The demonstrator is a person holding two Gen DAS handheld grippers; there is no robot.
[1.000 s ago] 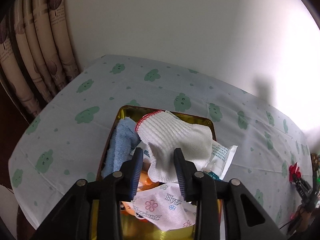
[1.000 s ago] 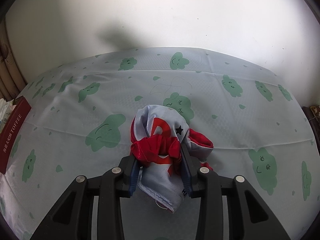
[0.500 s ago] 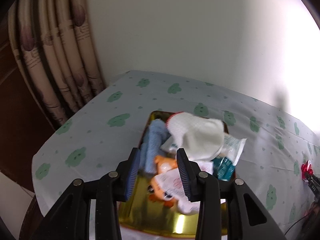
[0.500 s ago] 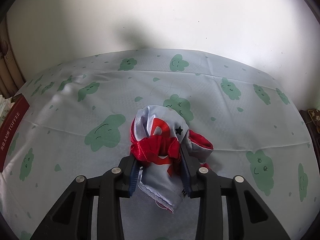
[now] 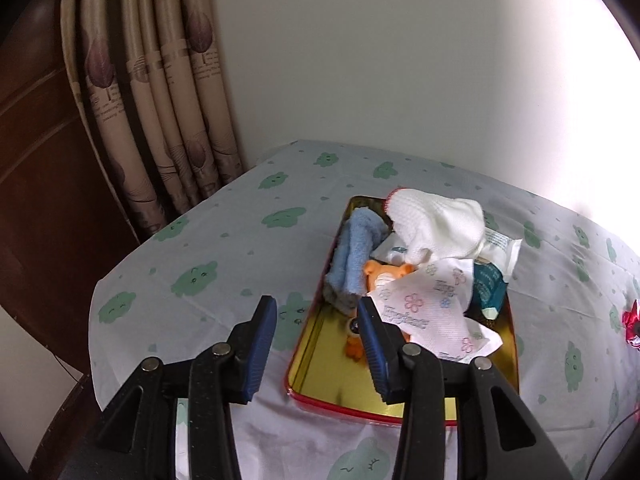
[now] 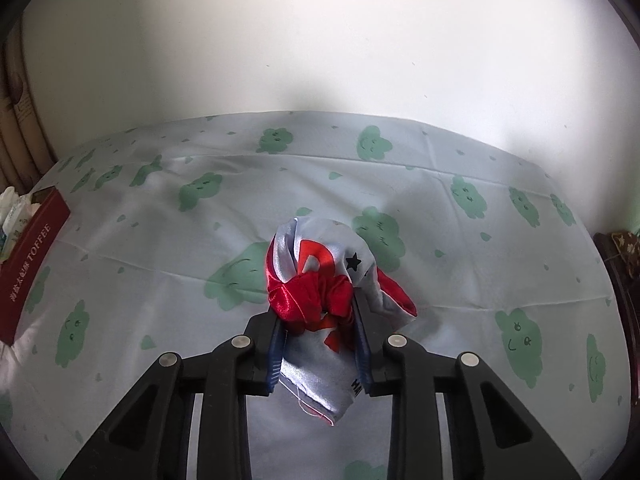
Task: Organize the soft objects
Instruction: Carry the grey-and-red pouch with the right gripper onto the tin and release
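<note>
Your left gripper, empty, is opening near the tin already heaped with soft things, while your right gripper is tightening on the satin cloth, not yet stowed.

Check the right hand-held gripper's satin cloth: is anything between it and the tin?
Nothing visible on the tablecloth between the cloth and the tin. But the tin is crowded: glove, towel, tissue packs.
</note>
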